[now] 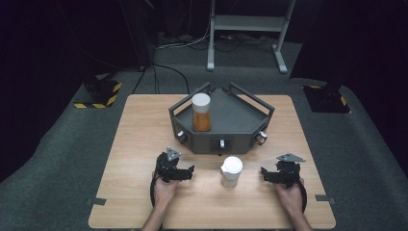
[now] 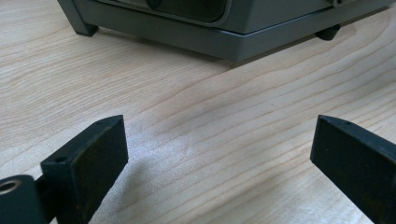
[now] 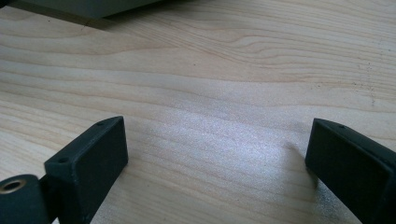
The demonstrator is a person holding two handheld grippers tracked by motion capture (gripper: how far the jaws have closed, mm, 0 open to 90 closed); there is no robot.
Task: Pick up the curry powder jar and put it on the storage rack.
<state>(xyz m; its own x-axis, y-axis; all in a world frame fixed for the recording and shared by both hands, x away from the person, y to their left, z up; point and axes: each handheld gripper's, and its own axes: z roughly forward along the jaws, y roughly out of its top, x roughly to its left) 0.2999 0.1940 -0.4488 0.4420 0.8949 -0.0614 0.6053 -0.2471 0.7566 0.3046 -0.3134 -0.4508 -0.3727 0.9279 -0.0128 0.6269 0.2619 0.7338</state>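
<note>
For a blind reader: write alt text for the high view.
A person's hands rest two open grippers, left gripper and right gripper, on a wooden table, either side of a white-lidded jar. Behind it, a grey tray holds a jar of orange contents.

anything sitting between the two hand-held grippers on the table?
Yes: in the high view a small white-capped jar stands on the table between the left hand-held gripper and the right hand-held gripper, touching neither.

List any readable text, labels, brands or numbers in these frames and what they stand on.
None can be read.
Jar on the grey tray: no label legible.
Small jar on the table: no print visible.
Yellow-black hazard stripes on the floor: a marking, no words.
</note>
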